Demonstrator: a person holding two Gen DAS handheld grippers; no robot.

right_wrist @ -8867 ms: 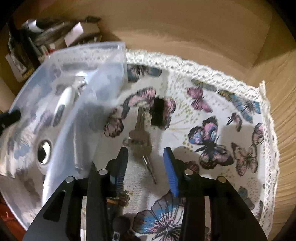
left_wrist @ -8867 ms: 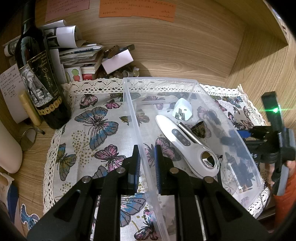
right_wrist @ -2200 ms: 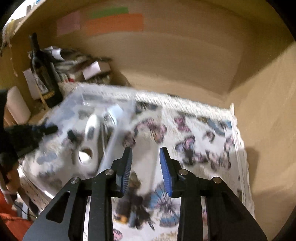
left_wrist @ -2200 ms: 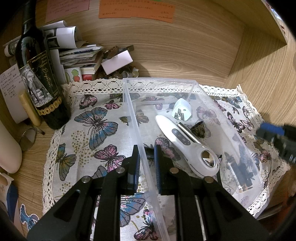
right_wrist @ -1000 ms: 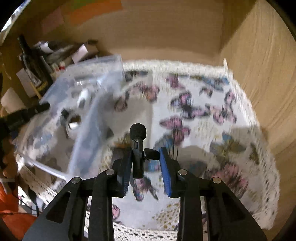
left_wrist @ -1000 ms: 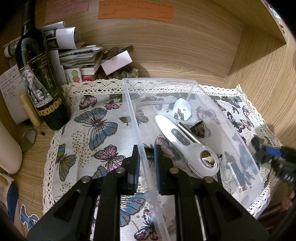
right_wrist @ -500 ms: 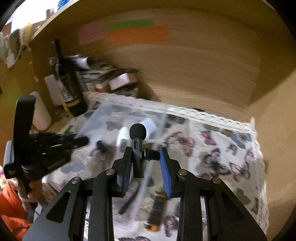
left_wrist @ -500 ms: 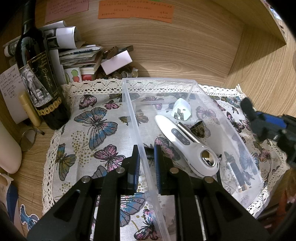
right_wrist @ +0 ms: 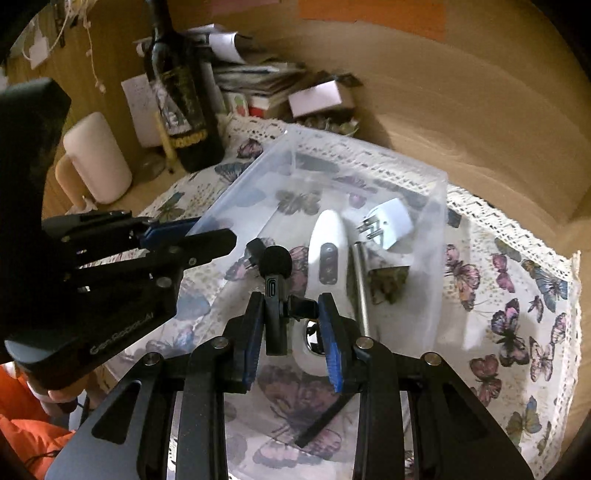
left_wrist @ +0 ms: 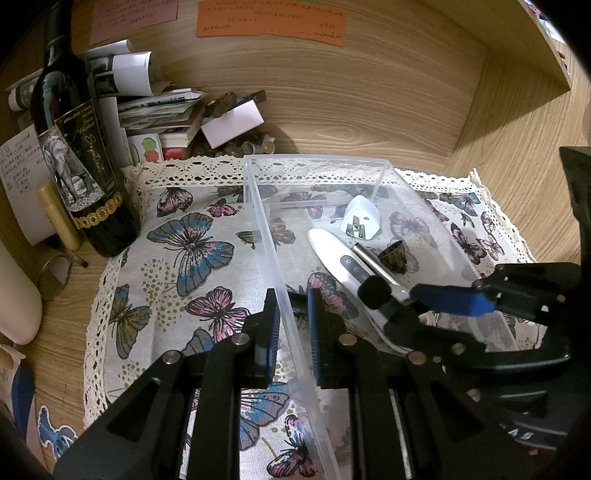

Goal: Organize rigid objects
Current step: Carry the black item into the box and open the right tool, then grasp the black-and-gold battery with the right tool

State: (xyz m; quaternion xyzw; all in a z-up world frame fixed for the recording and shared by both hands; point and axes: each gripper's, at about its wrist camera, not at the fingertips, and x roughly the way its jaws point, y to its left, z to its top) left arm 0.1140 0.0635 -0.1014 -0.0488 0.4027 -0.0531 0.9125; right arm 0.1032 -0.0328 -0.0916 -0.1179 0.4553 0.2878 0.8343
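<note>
Butterfly cloth (left_wrist: 192, 258): one bin (left_wrist: 273, 240), one microphone (right_wrist: 275, 280) clamped in right gripper (right_wrist: 291, 332).

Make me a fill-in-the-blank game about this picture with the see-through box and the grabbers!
1. The right gripper is carrying a small black ____.
2. The left gripper is pinching the wall of the clear ____.
3. The white plug lies ____ the bin.
4. The wine bottle stands ____ the bin.

Missing words: microphone; bin; inside; outside

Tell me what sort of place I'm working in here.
Probably a home desk nook: wood-panelled walls with sticky notes, a wine bottle beside stacked papers, and a butterfly cloth under the clear bin.
</note>
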